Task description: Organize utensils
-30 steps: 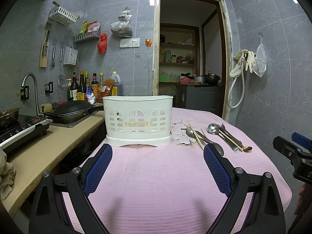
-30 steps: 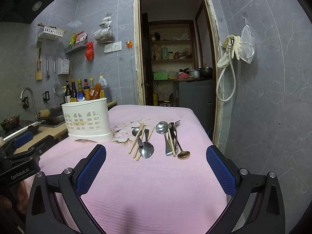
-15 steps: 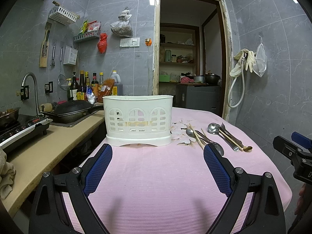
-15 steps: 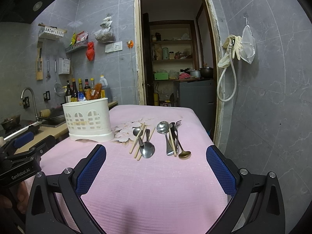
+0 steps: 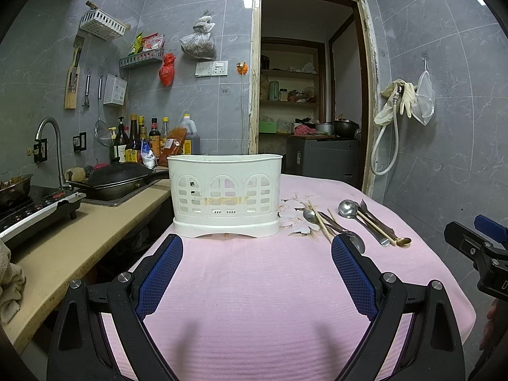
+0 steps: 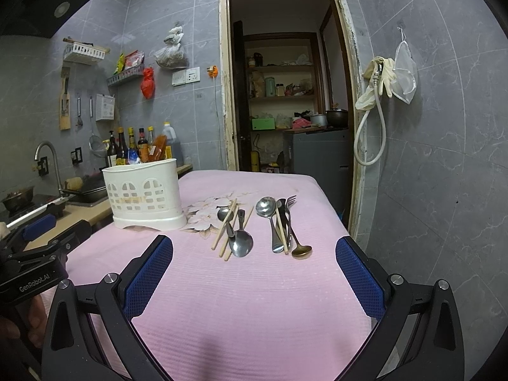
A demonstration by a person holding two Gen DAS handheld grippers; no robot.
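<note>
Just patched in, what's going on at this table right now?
A person holds two open grippers above the pink tablecloth, gripping nothing. The left gripper faces the white plastic slotted utensil caddy; the right gripper faces the loose utensils: wooden chopsticks, steel spoons, a fork and a gold spoon. No utensil shows above the caddy rim.

dim indoor light, soft shadows on the tablecloth (image 5: pixel 260 285), sharp focus, fisheye-bent dark edges
</note>
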